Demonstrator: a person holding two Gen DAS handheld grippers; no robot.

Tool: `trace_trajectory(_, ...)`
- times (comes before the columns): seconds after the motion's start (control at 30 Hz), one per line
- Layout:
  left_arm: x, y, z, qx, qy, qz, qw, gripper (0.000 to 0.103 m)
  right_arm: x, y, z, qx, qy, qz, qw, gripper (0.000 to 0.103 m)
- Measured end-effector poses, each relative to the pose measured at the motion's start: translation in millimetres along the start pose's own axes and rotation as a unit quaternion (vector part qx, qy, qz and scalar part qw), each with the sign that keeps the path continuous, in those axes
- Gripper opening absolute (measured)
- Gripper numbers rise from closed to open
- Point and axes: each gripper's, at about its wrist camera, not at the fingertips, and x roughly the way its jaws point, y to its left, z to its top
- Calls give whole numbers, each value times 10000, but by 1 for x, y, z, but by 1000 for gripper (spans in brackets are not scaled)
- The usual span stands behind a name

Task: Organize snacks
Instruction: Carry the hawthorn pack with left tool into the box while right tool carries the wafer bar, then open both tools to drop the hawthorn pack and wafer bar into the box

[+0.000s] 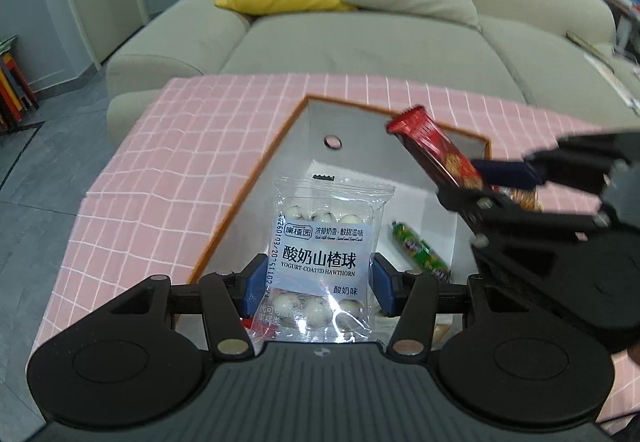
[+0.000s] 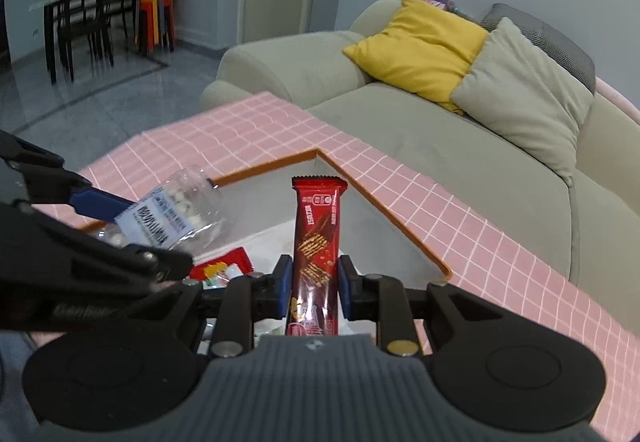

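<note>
Hovering over the box (image 1: pixel 280 146) on the table, the left gripper (image 1: pixel 320 278) pinches the hawthorn-ball bag (image 1: pixel 320 262), the right gripper (image 2: pixel 314 282) clamps the red wafer bar (image 2: pixel 316 238); crowded together, they could collide.

Box (image 1: pixel 304 146) far end free; green packet (image 1: pixel 420 252) blocks right floor; claws crowd opening.

Both grippers (image 1: pixel 320 286) (image 2: pixel 314 284) are black, ribbed, with blue-padded jaws and silver screws.

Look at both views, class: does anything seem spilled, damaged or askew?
Nothing stands out. The left gripper holds the hawthorn bag and the right gripper the red bar, both intact, over the box.
</note>
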Motion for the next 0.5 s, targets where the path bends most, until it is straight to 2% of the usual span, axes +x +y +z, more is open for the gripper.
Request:
trace_trajectory(0.3,40,-5,-1,184,467,-6,9987,62,57,1,5,-689,482,-22,9965,20)
trace_trajectory(0.5,59,-7,-2,263,701,26,9972,63,85,1,-6,-973,876,-28,9914,20)
